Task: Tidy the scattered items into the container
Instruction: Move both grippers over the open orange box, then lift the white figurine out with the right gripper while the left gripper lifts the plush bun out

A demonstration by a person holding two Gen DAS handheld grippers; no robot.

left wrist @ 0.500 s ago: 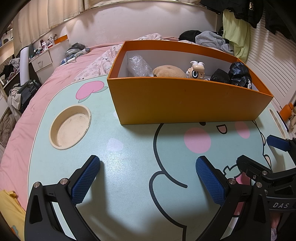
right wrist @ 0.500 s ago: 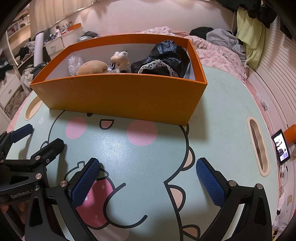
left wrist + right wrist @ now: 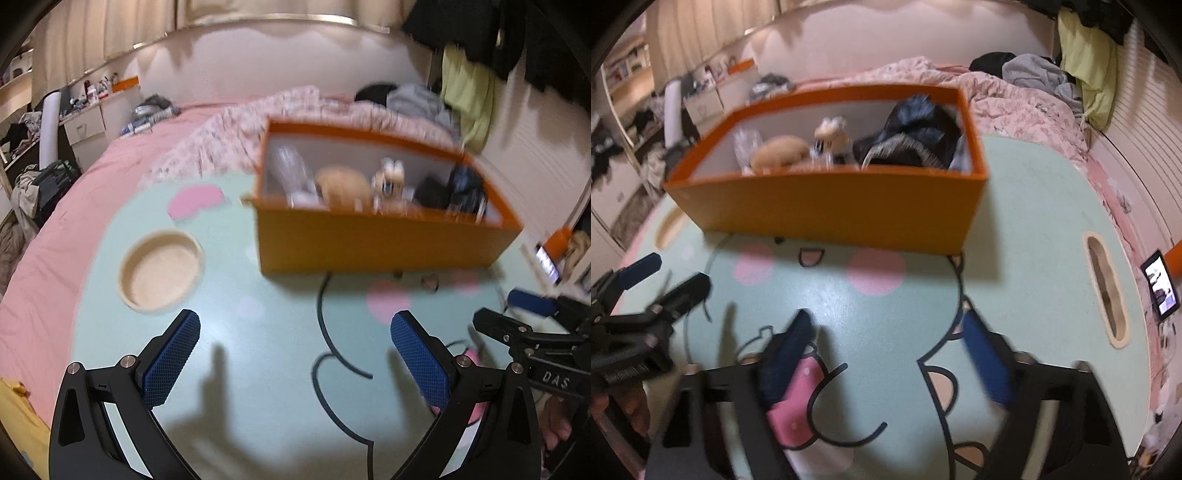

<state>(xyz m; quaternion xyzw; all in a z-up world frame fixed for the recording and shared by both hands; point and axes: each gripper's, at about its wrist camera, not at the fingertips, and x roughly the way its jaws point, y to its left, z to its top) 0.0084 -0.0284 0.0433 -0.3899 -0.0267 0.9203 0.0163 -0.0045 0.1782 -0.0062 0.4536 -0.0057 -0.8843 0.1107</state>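
Bedroom tidy-up, near its close by our reading: we see the orange box (image 3: 827, 206) standing on the pale green cartoon table (image 3: 258, 354), set toward its far edge with the pink bed (image 3: 74, 229) behind. Inside it lie a crinkled clear bag (image 3: 746, 142), a tan plush (image 3: 781, 151), a small big-eyed figure (image 3: 831, 134) and a heap of black cloth (image 3: 916, 133). We find no loose item on the tabletop itself. The left gripper (image 3: 295, 354) hangs over bare table with its blue pads spread wide and nothing between them. The right gripper (image 3: 886, 358) is blurred; its jaws stand apart, narrower than the left's, over the printed drawing, gripping nothing. We judge the contents light and mostly soft: the plush and cloth would give under the pads and hold easily at any bunched fold, the bag is slick and best pinched at a crease, and the hard little figure wants a hold across its body. The box looks like stiff card, best taken by a side wall's rim. A round recess (image 3: 162, 269) sits empty to the left.
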